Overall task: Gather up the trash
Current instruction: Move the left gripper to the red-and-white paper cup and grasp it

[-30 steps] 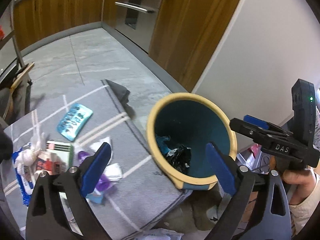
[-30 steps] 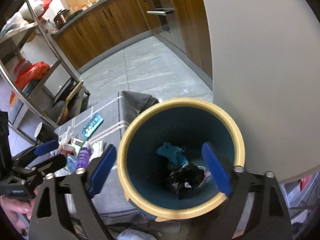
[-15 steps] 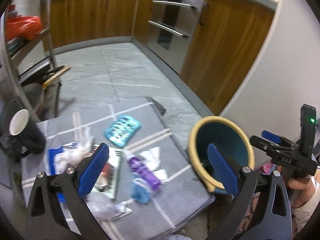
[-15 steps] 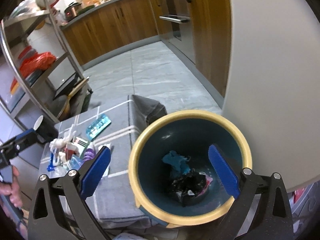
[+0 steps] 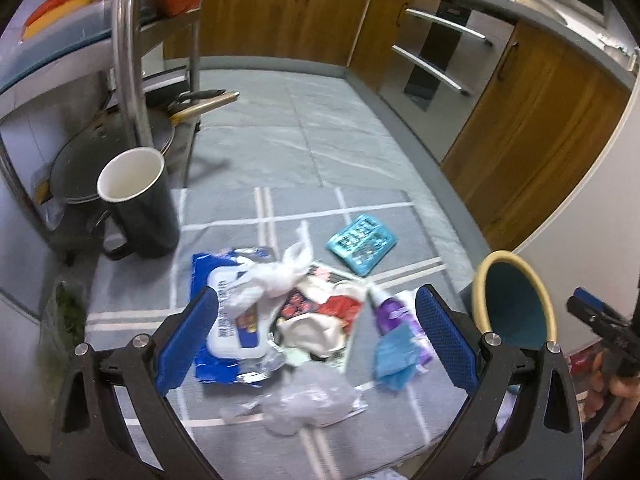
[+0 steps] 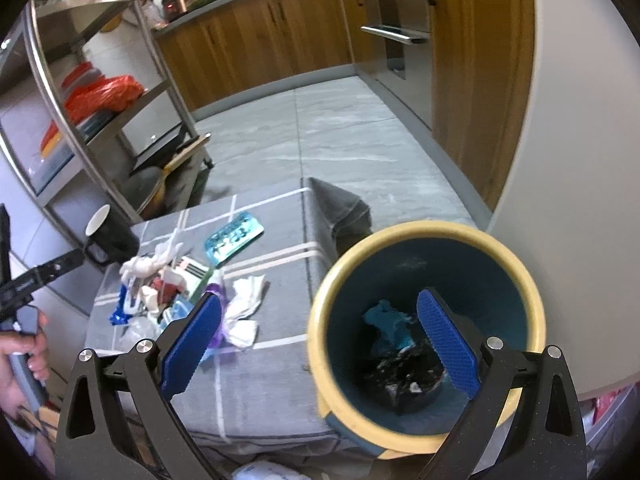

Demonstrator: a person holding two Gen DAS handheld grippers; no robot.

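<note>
Trash sits in a loose pile on the grey cloth-covered table (image 5: 224,240), and your left gripper (image 5: 316,338) hangs above it with both blue pads spread wide and nothing between them. Under that gripper you can see a blue wet-wipe pack (image 5: 228,320), a crumpled white tissue (image 5: 276,276) lying on top of it, a red and white wrapper (image 5: 320,312) just beside that, a purple tube (image 5: 390,312) touching a small blue scrap (image 5: 394,356), and a clear plastic bag (image 5: 308,404) at the near edge of the pile. A teal blister pack (image 5: 362,242) lies a little apart, toward the far side of the table. A black mug (image 5: 138,196) with a white inside stands upright at the table's far left corner.

Your right gripper (image 6: 320,348) is likewise released, its pads wide apart and empty, held over the near rim of the bin (image 6: 424,236). That bin, yellow-rimmed and teal inside, stands just off the right edge of the table, close against it. Inside you can see a black crumpled bag (image 6: 400,372) and a teal scrap (image 6: 386,320) at the bottom. From this side a white tissue wad (image 6: 248,300) shows on the cloth between the pile and the bin. Your left hand (image 6: 24,356) is visible at the left edge, wrapped round the other gripper's handle.
</note>
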